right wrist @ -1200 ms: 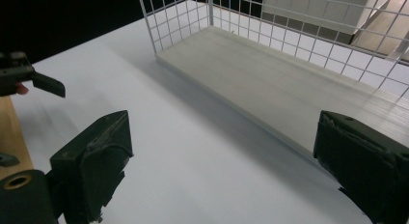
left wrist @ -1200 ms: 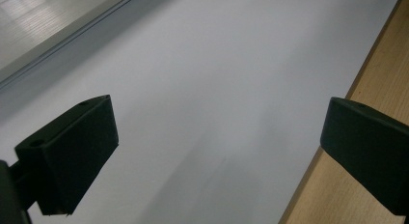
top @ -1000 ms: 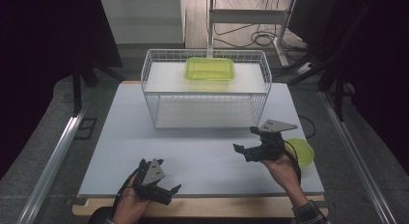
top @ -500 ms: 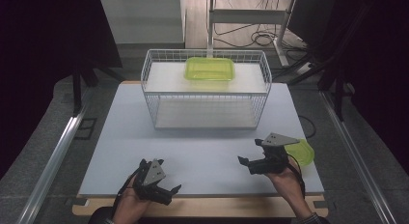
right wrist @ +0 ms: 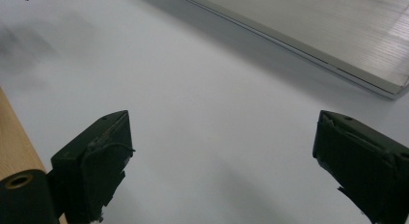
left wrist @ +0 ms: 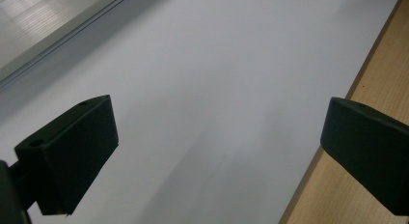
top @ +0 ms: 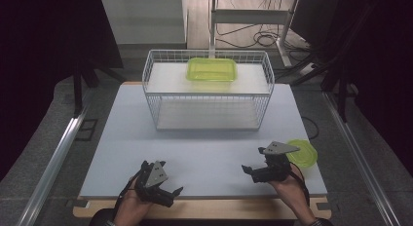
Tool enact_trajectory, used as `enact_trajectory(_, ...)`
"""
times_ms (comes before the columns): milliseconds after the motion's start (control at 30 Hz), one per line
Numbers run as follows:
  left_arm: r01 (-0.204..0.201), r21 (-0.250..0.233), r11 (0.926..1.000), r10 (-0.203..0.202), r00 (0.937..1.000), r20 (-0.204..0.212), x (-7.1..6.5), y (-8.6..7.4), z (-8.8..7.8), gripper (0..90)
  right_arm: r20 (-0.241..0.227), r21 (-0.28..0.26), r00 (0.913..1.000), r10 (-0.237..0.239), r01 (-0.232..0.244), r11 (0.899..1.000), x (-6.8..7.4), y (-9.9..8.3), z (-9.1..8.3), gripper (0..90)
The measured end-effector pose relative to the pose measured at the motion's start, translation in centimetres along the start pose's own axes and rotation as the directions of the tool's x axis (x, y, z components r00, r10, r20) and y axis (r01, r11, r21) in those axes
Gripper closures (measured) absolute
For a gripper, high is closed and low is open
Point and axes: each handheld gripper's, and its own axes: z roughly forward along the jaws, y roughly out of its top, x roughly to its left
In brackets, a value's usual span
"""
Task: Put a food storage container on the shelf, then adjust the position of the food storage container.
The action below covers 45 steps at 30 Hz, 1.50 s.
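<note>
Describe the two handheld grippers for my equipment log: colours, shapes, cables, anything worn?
Both are black. The left gripper and right gripper each carry a grey three-cornered plate on top and end in two blocky, squared-off black jaws. A thin black cable trails along each wrist. The right hand has a dark band at the wrist.
</note>
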Motion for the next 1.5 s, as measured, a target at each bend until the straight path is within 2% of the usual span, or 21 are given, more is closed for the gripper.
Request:
enact_trajectory(267,-0.001,0.002,1.0,0.001,1.0,0.001,0.0,0.0,0.0,0.0,0.003,0.003,0.9992,0.041,-0.041,0.999,-0.3,-0.1,0.2,3.2)
enact_trajectory(433,-0.003,0.005,1.0,0.003,1.0,0.004,0.0,0.0,0.1,0.0,0.024,-0.009,0.9969,0.074,-0.074,0.997,-0.4,0.3,-0.1,3.3)
enact_trajectory(533,-0.004,0.005,1.0,0.004,1.0,0.004,-0.1,0.0,0.1,0.0,0.042,-0.005,0.9958,0.082,-0.082,0.997,-0.7,0.6,-0.7,14.4)
enact_trajectory(667,-0.004,0.007,1.0,0.004,1.0,0.004,-0.1,0.0,0.2,0.0,0.08,-0.017,0.9891,0.124,-0.123,0.992,-1.8,1.1,-2.1,32.6)
enact_trajectory(800,-0.01,0.015,0.9998,0.01,0.9999,0.003,-0.1,0.0,0.2,0.0,0.133,-0.015,0.9865,0.095,-0.094,0.995,-3.3,1.1,-3.6,49.0)
enact_trajectory(867,-0.011,0.017,0.9998,0.011,0.9999,0.002,-0.1,0.0,0.2,0.0,0.17,-0.021,0.9805,0.098,-0.096,0.995,-4.3,1.0,-4.4,57.4)
enact_trajectory(1033,-0.01,0.02,0.9998,0.01,0.9999,0.001,0.0,0.0,0.2,0.0,0.226,-0.005,0.9666,0.121,-0.123,0.992,-6.5,0.3,-5.7,77.2)
enact_trajectory(1133,-0.013,0.023,0.9997,0.013,0.9999,0.002,-0.1,0.0,0.3,0.0,0.257,-0.012,0.9553,0.147,-0.149,0.989,-7.9,-0.2,-6.5,87.2)
enact_trajectory(1233,-0.015,0.027,0.9995,0.015,0.9999,0.001,-0.1,0.0,0.3,0.0,0.293,-0.023,0.9407,0.171,-0.172,0.985,-9.0,-0.6,-7.4,89.2)
enact_trajectory(1333,-0.015,0.028,0.9995,0.015,0.9999,0.0,-0.1,0.0,0.3,0.0,0.331,-0.028,0.9218,0.201,-0.204,0.979,-10.0,-1.2,-8.2,89.3)
enact_trajectory(1400,-0.015,0.029,0.9995,0.015,0.9999,0.0,-0.1,0.0,0.3,0.0,0.347,-0.033,0.9104,0.226,-0.229,0.973,-10.6,-1.6,-8.6,89.3)
enact_trajectory(1500,-0.017,0.032,0.9993,0.017,0.9999,-0.001,-0.1,0.0,0.4,0.0,0.36,-0.045,0.8978,0.253,-0.254,0.966,-11.4,-2.3,-9.2,89.3)
